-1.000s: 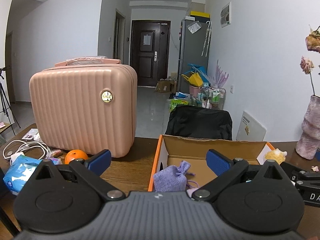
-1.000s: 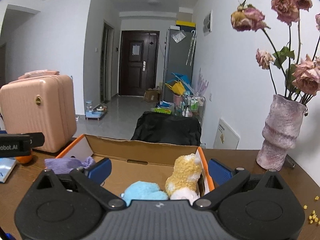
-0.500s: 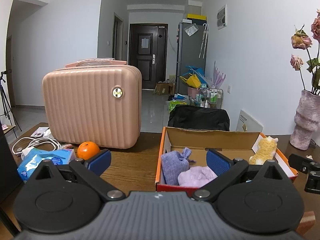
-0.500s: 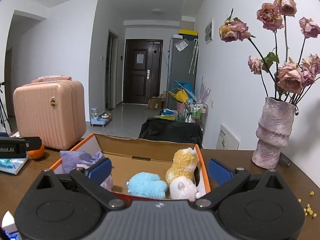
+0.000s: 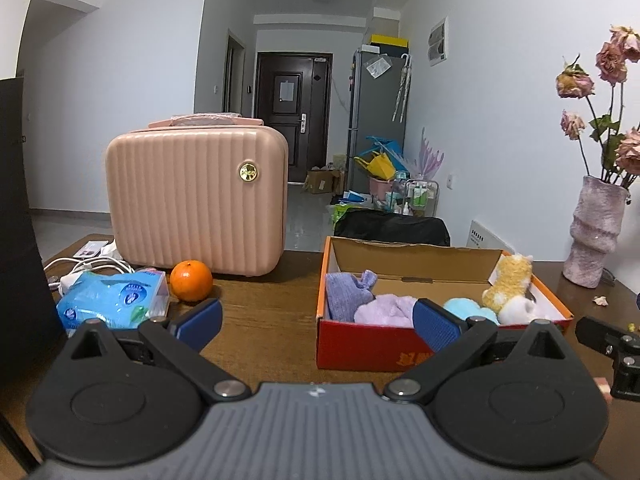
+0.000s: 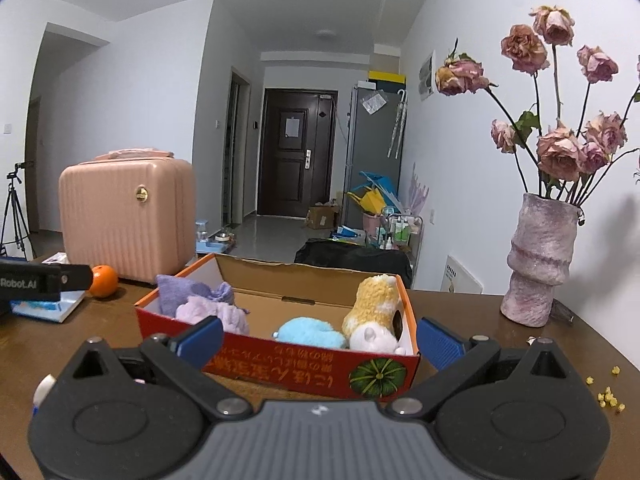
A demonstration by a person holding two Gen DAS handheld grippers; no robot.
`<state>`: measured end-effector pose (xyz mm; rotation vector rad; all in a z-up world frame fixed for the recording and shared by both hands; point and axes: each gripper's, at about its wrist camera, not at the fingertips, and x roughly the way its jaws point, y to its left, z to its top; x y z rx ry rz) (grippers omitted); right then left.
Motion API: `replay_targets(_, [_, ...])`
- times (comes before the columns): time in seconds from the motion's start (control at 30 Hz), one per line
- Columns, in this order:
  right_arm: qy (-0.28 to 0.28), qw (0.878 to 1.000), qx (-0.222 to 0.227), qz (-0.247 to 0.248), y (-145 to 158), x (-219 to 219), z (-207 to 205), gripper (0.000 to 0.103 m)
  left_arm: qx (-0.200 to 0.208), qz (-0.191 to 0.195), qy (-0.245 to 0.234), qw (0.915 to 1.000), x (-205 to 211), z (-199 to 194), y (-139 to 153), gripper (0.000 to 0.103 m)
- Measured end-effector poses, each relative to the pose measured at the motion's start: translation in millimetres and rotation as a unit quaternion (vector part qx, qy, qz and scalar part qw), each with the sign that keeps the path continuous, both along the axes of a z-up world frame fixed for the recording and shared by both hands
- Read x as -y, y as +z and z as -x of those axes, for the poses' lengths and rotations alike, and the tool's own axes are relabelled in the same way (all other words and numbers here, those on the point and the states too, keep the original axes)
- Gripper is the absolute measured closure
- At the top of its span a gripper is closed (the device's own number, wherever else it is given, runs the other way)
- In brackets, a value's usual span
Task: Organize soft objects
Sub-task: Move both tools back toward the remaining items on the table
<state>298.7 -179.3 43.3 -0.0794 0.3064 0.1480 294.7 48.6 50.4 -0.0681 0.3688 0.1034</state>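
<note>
An orange-red cardboard box sits on the brown table. Inside lie a purple pouch, a lilac fluffy toy, a light blue plush and a yellow-and-white plush. My left gripper hangs open in front of the box, to its left, holding nothing. My right gripper is open too, just before the box's front wall, empty.
A pink hard case stands at the back left, with an orange, a blue tissue pack and white cables beside it. A vase of dried roses stands at the right. Yellow crumbs lie nearby.
Both grippers have drawn back from the box and risen; the box now lies wholly ahead of them with its front wall showing. Both stay open and empty.
</note>
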Motion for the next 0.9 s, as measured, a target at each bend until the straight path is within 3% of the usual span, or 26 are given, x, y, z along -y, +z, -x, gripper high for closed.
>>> replay_targets(0.9, [0.032,0.999,-0.014,-0.005,-30.6,-8.9,81.4,0.000,-0.010,-0.015,-0.022,0.9996,5.6,98.2,-28.8,0.000])
